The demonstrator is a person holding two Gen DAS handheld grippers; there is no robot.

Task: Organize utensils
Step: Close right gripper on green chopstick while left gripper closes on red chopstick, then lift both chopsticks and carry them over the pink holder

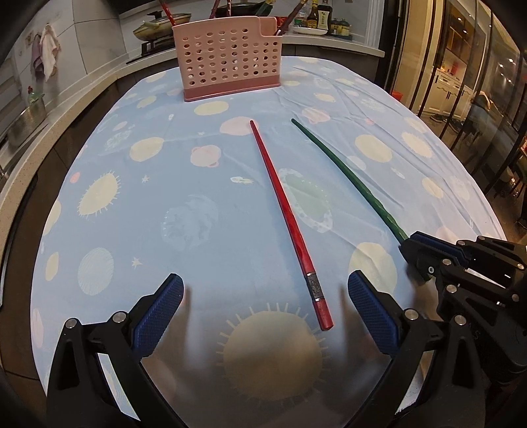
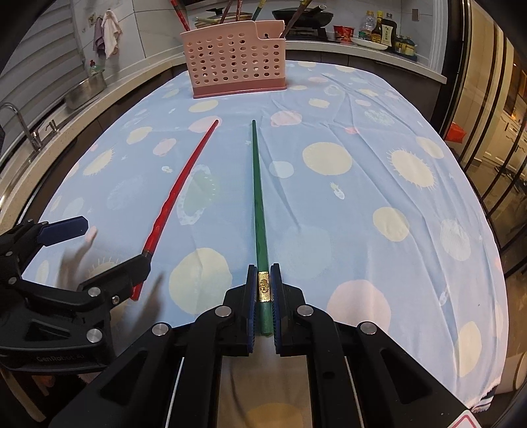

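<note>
The green chopstick (image 2: 256, 197) lies on the tablecloth with its thick end clamped between the blue pads of the right gripper (image 2: 263, 289), which is closed on it at the gold band; its thin tip points straight ahead from that gripper toward the pink perforated utensil holder (image 2: 237, 62). Just to the left of it, the red chopstick (image 1: 286, 227) lies flat on the cloth, its thick banded end between the wide-apart fingers of the left gripper (image 1: 263, 306), nearer the right finger, with neither pad touching it; that gripper stands open. The two chopsticks lie near each other, tips apart, both aimed away from the grippers. The holder stands upright at the far end of the blue planet-patterned tablecloth (image 2: 378, 158), with several chopsticks already standing in it. Beyond it runs a kitchen counter (image 2: 362, 56) with sauce bottles (image 2: 382, 31).
</note>
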